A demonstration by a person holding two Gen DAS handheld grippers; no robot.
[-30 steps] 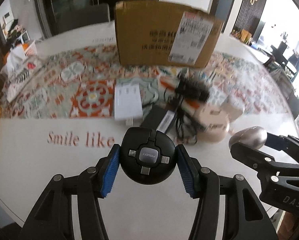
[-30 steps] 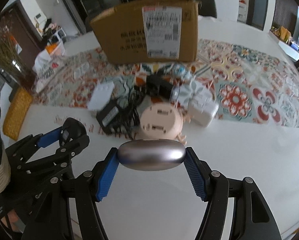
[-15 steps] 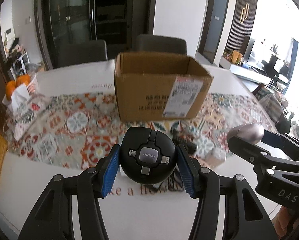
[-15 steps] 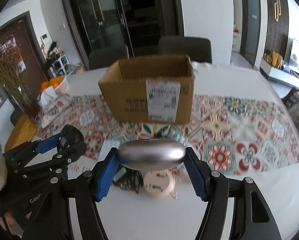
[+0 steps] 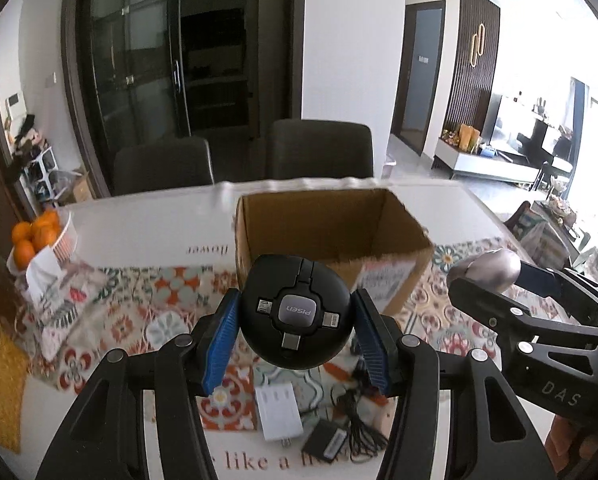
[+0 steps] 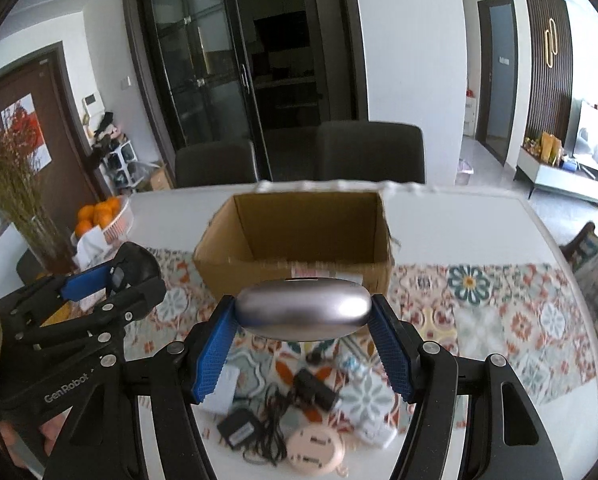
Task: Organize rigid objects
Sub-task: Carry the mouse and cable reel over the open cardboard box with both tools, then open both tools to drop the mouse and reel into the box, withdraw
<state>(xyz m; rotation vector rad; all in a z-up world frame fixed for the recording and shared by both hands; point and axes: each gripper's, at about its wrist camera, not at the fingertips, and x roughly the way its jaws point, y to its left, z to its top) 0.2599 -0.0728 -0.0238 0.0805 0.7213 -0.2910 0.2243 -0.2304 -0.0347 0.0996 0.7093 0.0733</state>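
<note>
Now higher, cardboard box [image 5: 331, 236] interior visible.

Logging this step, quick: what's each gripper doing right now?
Left gripper: shut on the black round PISEN cable hub.
Right gripper: shut on the silver oval case.

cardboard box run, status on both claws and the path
Left claw shut on black round cable hub. Right claw shut on silver oval case. Both raised short of open cardboard box. Nothing between claws and box opening.
</note>
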